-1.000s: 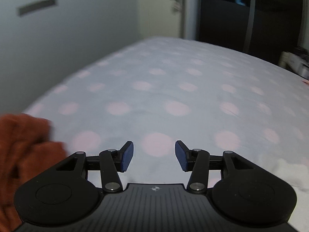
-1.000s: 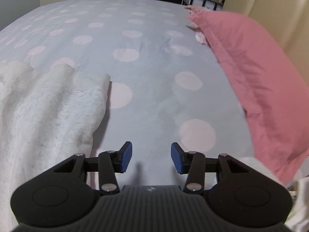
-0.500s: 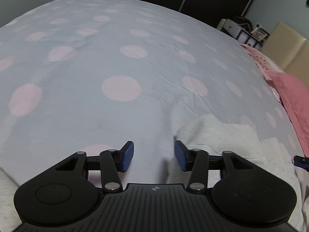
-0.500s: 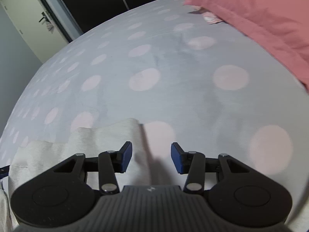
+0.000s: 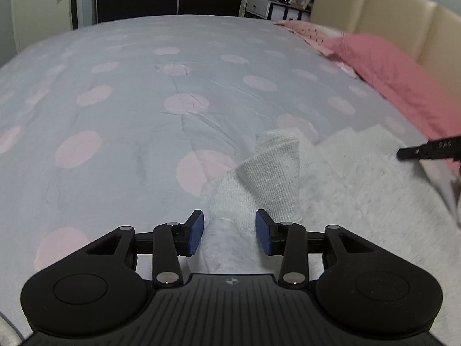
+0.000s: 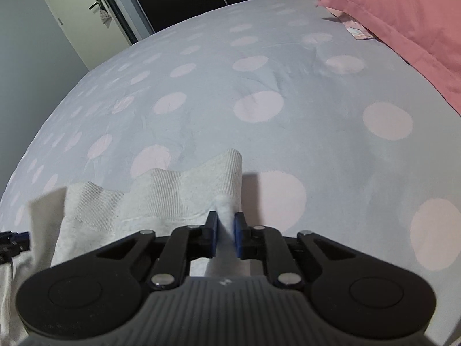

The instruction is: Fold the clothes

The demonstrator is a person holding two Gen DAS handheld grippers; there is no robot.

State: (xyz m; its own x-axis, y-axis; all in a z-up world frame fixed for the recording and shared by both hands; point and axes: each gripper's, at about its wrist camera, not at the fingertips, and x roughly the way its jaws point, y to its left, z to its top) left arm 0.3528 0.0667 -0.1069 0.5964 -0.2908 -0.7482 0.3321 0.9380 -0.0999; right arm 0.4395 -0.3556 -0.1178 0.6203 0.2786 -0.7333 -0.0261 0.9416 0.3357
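A: Entry on the garment. Where is it being seen?

B: A pale grey sweatshirt (image 5: pixel 354 178) is being seen lying on the bed, on a grey duvet cover (image 5: pixel 138 92) printed with pink dots. The knit is being recorded as fleecy and heathered on the body, with a ribbed band (image 5: pixel 273 173) at the hem. In the left wrist view that band is being shown folded up into a raised, tilted flap.

A: Left gripper?

B: The left gripper (image 5: pixel 229 229) is being held with its blue pads well apart. A ridge of the sweatshirt is lying between them, with the right pad against the cloth and the left just clear of it; nothing is being clamped.

A: And the right?

B: The right gripper (image 6: pixel 225 235) is being shown nearly closed, its blue pads (image 6: pixel 238 235) pinching a thin upright pleat of sweatshirt (image 6: pixel 144 199) fabric at the hem corner. The ribbed band (image 6: pixel 184 184) is being seen running leftward from that pinch in soft waves.

A: Surroundings?

B: A pink pillow (image 5: pixel 400 72), smooth and slightly creased, is being seen along the right edge of the bed, against a padded beige headboard (image 5: pixel 374 8). A cream door (image 6: pixel 72 14) with a lever handle is being noted beyond the foot of the bed. A black tip of the other tool (image 5: pixel 429 150) is being glimpsed at the right edge of the left wrist view.
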